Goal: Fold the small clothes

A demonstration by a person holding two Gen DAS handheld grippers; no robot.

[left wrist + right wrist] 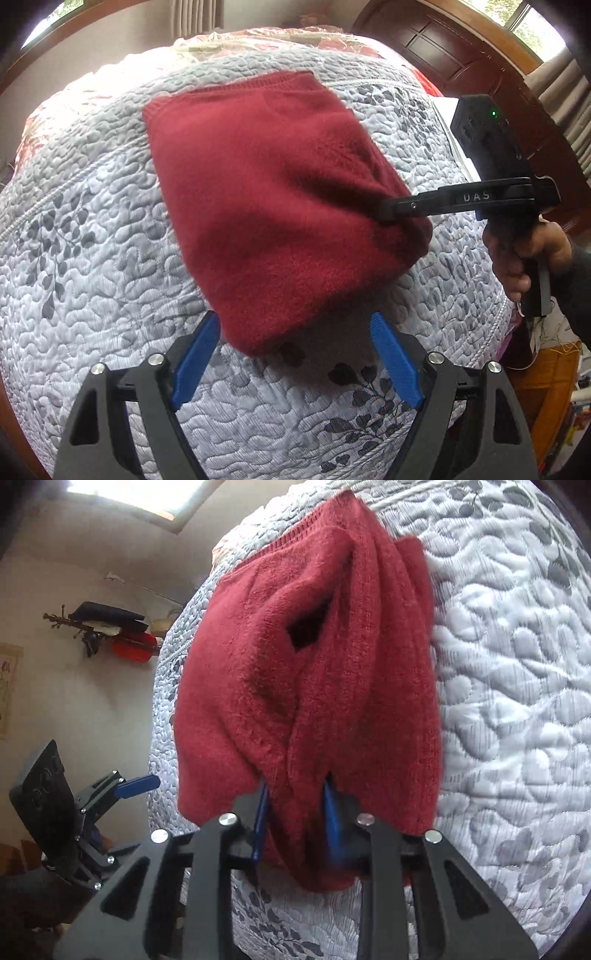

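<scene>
A dark red knitted garment [266,206] lies folded on the grey-white quilted bedspread [92,258]. My right gripper [388,212] reaches in from the right and is shut on the garment's right edge, lifting it into a ridge. In the right wrist view the red garment [295,686] bunches between the blue fingers [260,819] of my right gripper [295,805]. My left gripper [295,332] hovers just off the garment's near corner, its blue fingers [195,362] spread wide and holding nothing. It also shows as the left gripper [140,782] at the lower left of the right wrist view.
A person's hand [517,254] holds the right gripper's handle. A dark wooden headboard [461,55] stands at the far right and a floral cover [258,40] lies at the bed's far end. An orange cabinet [546,387] sits beside the bed.
</scene>
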